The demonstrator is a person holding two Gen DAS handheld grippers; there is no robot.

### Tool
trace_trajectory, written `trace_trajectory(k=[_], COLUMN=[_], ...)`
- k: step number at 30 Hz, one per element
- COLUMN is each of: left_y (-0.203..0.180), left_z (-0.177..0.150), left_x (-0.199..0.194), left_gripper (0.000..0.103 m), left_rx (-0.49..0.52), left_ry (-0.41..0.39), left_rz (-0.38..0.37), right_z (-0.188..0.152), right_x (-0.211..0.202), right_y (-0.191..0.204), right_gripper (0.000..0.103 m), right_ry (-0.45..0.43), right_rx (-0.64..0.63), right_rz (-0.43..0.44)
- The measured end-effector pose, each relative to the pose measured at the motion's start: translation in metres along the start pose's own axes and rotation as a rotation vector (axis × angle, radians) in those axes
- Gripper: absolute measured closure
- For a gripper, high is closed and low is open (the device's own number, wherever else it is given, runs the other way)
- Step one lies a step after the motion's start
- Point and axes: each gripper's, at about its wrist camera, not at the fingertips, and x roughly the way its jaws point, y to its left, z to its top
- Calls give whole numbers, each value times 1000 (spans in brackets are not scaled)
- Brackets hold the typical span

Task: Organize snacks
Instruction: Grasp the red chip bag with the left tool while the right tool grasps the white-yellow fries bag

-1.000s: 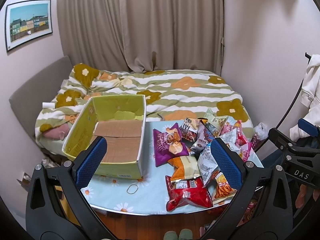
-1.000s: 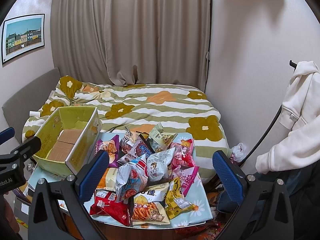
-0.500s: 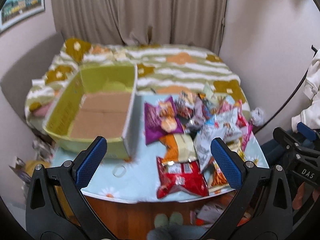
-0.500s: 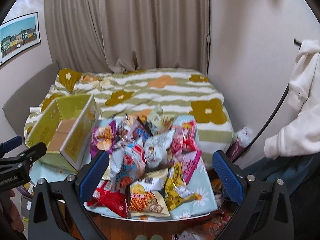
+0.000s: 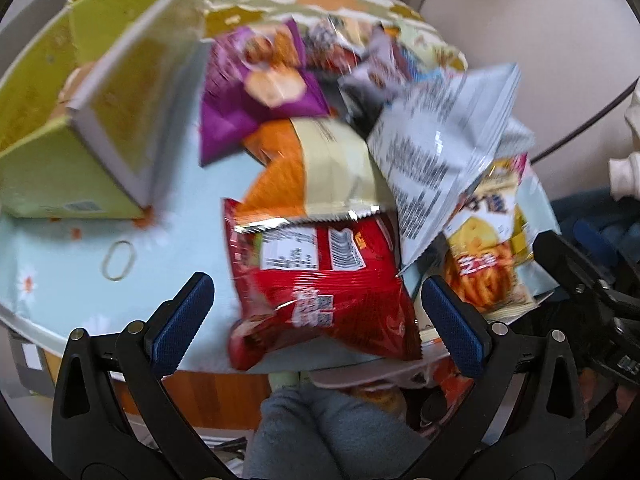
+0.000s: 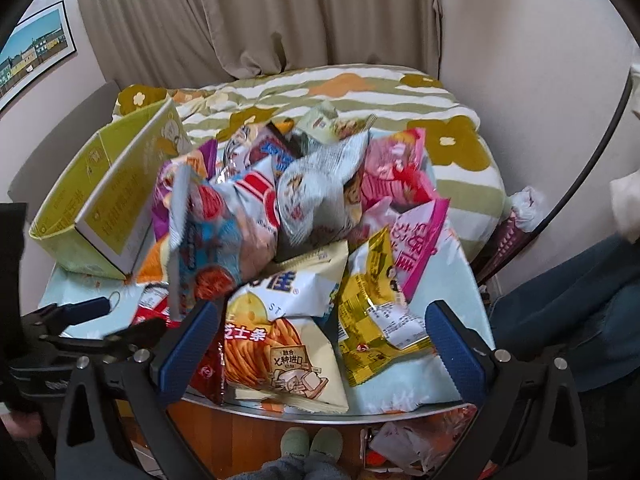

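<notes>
A heap of snack bags lies on the light-blue table (image 5: 60, 264). In the left wrist view my left gripper (image 5: 318, 312) is open, its blue pads either side of a red bag (image 5: 320, 284) at the near edge, not touching it. Behind are an orange-and-cream bag (image 5: 308, 168), a purple bag (image 5: 256, 88) and a silver bag (image 5: 444, 148). In the right wrist view my right gripper (image 6: 320, 348) is open above a fries bag (image 6: 276, 344) and a yellow bag (image 6: 376, 320). The left gripper (image 6: 76, 320) shows at its left.
An open yellow-green cardboard box (image 5: 80, 92) (image 6: 108, 200) stands on the table's left. A rubber band (image 5: 118, 260) lies on the cloth. A bed with flowered bedding (image 6: 400, 96) is behind. My legs and slippers (image 6: 312, 444) are below the table edge.
Both grippers have moved down and forward towards the pile. The left one now frames the red bag closely. Both stay open.
</notes>
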Motion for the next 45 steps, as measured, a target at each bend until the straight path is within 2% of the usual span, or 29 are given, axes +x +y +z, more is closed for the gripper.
trace_trajectory(k=[5,8,11,15,18,22,27,28,29,31,33,45], left_y=[-7,-11,-13,-14,-8,4,11,12,15,16,18,42], left_z=[-2,-3,-4,-7,-7,-7,-15,-16,-19,-19,-20,-25], left_x=[28,39,41,42,47,45,33,32,27,23,15,-44], left_gripper=[0,0,0,0,8,14,23,26,28,30,32,34], left_rx=[19,38,56,68,80,85,102,105,106,103,97,36], left_ry=[37,40,29,29,42,44,39,37,33,32,31,-23], left_rz=[7,35,38,30,54,48,50,49,46,45,49,125], right_z=[-2,-2,-3,-1,1,0,-4,-4,-4,-4,-3,5], right_x=[13,23,33,43,51,59,70,72,74,75,73,27], right_y=[4,7,12,16,22,26,25,24,24,21,22,19], right_gripper=[4,10,19,21,21,21,22,24,31,35,45,48], right_ry=[17,38,61,84,105,128,173,179,187,188,183,95], right_rx=[-12,-22,-33,-35,-55,-56,-24,-21,-18,-18,-27,-40], right_rz=[25,40,55,84,96,112,124,124,126,129,129,99])
